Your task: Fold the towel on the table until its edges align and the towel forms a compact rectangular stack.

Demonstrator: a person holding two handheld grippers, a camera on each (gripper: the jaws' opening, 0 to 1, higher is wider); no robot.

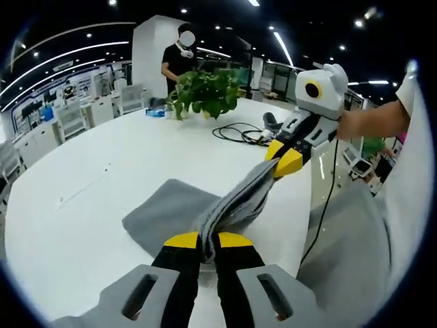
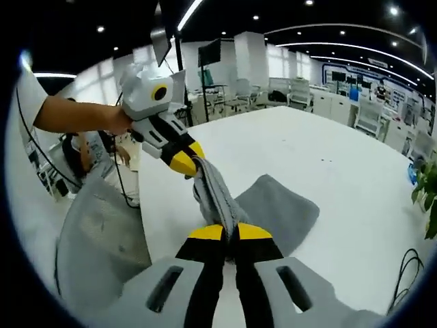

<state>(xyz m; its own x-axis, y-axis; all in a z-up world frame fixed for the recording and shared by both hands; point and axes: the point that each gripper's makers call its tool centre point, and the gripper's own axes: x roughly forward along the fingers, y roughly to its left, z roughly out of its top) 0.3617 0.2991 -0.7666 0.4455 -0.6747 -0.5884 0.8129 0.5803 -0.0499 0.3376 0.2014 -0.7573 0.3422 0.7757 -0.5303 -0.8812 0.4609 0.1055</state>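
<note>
A grey towel (image 1: 171, 208) lies partly on the white table (image 1: 89, 184), with one edge lifted and stretched between both grippers. My left gripper (image 1: 208, 240) is shut on one corner of that raised edge. My right gripper (image 1: 285, 158) comes into the left gripper view from the right, shut on the other corner, higher up. In the right gripper view my right gripper (image 2: 231, 232) clamps the towel (image 2: 276, 205), and the left gripper (image 2: 186, 160), held by a hand, pinches the far end of the bunched edge.
A potted green plant (image 1: 205, 92) stands at the far side of the table, with a black cable (image 1: 239, 132) coiled beside it. A person (image 1: 179, 58) stands behind the plant. A grey chair (image 2: 95, 236) sits by the table edge (image 2: 145, 225).
</note>
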